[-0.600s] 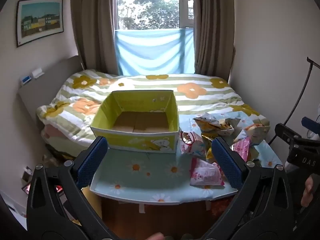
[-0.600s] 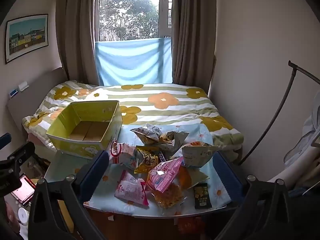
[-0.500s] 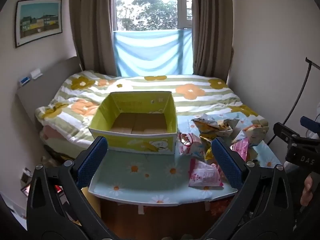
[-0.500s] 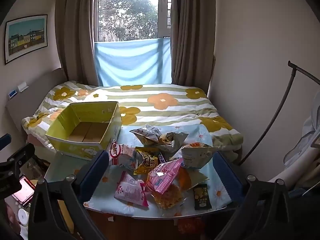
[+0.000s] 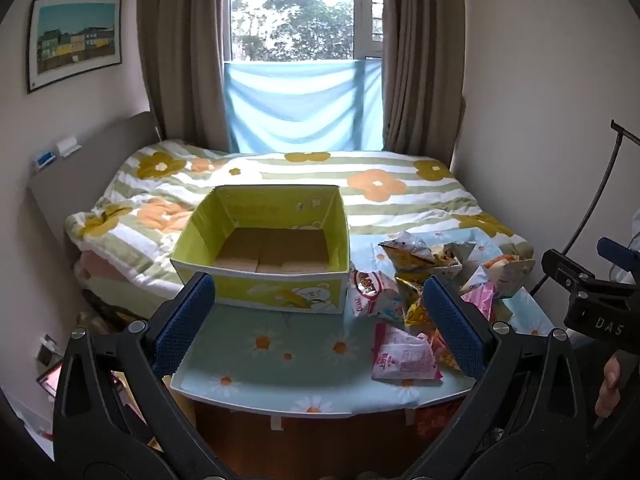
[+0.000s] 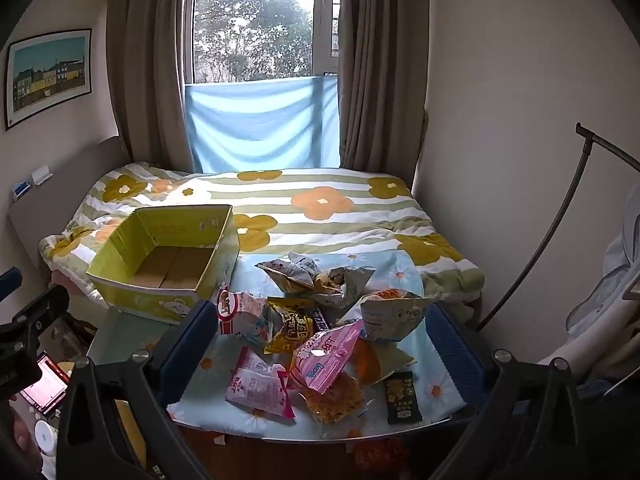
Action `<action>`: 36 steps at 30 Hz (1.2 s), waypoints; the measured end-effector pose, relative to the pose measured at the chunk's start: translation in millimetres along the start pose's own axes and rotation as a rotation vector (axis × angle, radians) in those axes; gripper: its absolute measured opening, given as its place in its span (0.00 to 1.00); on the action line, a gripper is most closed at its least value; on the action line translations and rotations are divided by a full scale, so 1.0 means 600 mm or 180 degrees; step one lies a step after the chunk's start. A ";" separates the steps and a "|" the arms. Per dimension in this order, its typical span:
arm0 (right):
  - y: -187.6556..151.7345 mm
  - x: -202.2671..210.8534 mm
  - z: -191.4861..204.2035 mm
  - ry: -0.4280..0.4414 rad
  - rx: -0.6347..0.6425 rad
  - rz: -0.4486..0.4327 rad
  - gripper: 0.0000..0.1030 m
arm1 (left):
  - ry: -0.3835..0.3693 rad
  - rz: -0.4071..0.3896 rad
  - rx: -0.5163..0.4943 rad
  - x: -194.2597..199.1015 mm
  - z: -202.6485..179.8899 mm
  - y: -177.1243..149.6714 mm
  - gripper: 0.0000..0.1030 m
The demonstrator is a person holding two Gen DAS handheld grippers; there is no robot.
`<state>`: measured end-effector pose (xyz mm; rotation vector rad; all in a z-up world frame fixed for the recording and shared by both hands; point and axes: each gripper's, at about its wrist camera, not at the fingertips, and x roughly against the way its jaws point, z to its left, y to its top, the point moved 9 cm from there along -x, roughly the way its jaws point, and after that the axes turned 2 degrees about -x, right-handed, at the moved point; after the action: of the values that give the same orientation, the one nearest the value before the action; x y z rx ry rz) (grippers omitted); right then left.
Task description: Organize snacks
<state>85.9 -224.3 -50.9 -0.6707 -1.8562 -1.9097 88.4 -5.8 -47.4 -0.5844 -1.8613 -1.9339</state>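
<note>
Right wrist view: one bed (image 6: 320, 208), one table (image 6: 120, 340) carrying one yellow box (image 6: 168, 264) and roughly ten piled snack packets (image 6: 320, 344), overlapping, so uncounted exactly. Both the left hand-held gripper (image 5: 320, 320) and right hand-held gripper (image 6: 320, 344) are spread, holding nothing.

Table (image 6: 400, 276) with daisy cloth stood against the bed (image 6: 320, 204); yellow box (image 6: 168, 256) sat on it, snack packets (image 6: 320, 328) piled right of the box.
</note>
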 end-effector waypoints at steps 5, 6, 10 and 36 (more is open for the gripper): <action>0.000 -0.002 -0.001 0.0021 0.0007 0.0010 1.00 | -0.0038 0.0015 0.0014 -0.002 0.001 0.003 1.00; -0.003 0.001 -0.001 -0.0005 0.0024 -0.0009 1.00 | -0.0024 0.0004 0.0007 0.000 0.001 0.006 1.00; -0.003 -0.001 -0.003 -0.0017 -0.0028 -0.0013 1.00 | -0.0015 -0.0037 0.0066 0.001 0.000 0.011 1.00; 0.003 0.008 -0.009 -0.0016 -0.0009 -0.0022 1.00 | -0.0037 -0.0004 0.0100 0.011 -0.009 0.003 1.00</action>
<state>82.7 -229.7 -46.7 -0.6715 -1.8615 -1.9171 83.8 -11.0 -42.6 -0.5861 -1.8962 -1.9024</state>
